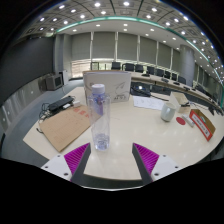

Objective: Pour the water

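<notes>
A tall clear plastic bottle (98, 117) stands upright on the pale table (130, 125), just ahead of my left finger and a little left of the gap's middle. A small white cup (168, 112) stands farther off to the right on the same table. My gripper (112, 158) is open, its magenta pads (76, 156) set wide apart with only bare table between them. The bottle is beyond the fingertips, not between them.
A brown cardboard sheet (62, 126) lies left of the bottle. A red-and-white box (201, 122) and a small red thing (181, 121) lie at the right. An upright white board (107, 85) stands behind the bottle. Desks and chairs fill the room beyond.
</notes>
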`<control>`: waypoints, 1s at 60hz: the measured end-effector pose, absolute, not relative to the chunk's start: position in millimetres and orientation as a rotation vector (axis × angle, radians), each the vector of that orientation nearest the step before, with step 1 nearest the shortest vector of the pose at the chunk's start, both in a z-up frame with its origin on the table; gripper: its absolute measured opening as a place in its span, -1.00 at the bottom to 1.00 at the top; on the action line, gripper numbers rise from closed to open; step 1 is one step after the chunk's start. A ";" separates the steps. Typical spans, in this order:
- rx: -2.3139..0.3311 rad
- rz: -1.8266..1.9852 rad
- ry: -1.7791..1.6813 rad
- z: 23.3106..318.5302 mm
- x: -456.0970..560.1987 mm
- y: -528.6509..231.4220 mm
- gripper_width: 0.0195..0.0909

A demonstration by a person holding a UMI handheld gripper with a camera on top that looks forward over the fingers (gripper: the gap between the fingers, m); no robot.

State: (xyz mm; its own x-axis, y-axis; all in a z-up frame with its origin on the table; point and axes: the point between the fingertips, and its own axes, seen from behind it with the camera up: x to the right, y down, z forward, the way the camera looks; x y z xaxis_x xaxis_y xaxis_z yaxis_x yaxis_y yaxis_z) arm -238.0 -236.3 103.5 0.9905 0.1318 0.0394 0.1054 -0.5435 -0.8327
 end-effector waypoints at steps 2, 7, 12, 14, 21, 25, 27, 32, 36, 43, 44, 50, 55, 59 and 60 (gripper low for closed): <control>-2.127 0.040 -0.170 101.5 -247.7 -223.2 0.87; -2.079 0.050 -0.154 96.1 -263.1 -190.3 0.87; -2.046 0.071 -0.130 90.3 -274.6 -159.1 0.86; -2.042 0.078 -0.119 86.3 -277.7 -148.6 0.84; -2.022 0.090 -0.116 73.5 -285.6 -121.0 0.56; -2.008 0.088 -0.127 68.6 -289.8 -110.9 0.02; -1.995 0.092 -0.128 69.8 -290.1 -107.7 -0.09; -1.979 0.096 -0.132 70.8 -289.7 -105.5 -0.25; -1.974 0.088 -0.117 71.0 -286.5 -104.3 -0.41; -1.978 0.131 -0.119 77.9 -286.0 -103.8 -0.59; -1.976 0.133 -0.115 80.9 -284.2 -103.0 -0.59; -1.945 0.174 -0.092 107.9 -279.9 -91.2 -0.59; -1.915 0.259 -0.023 138.7 -272.0 -74.6 -0.59; -1.886 0.393 0.071 164.4 -263.5 -56.6 -0.59; -1.877 0.432 0.103 171.5 -260.6 -51.7 -0.59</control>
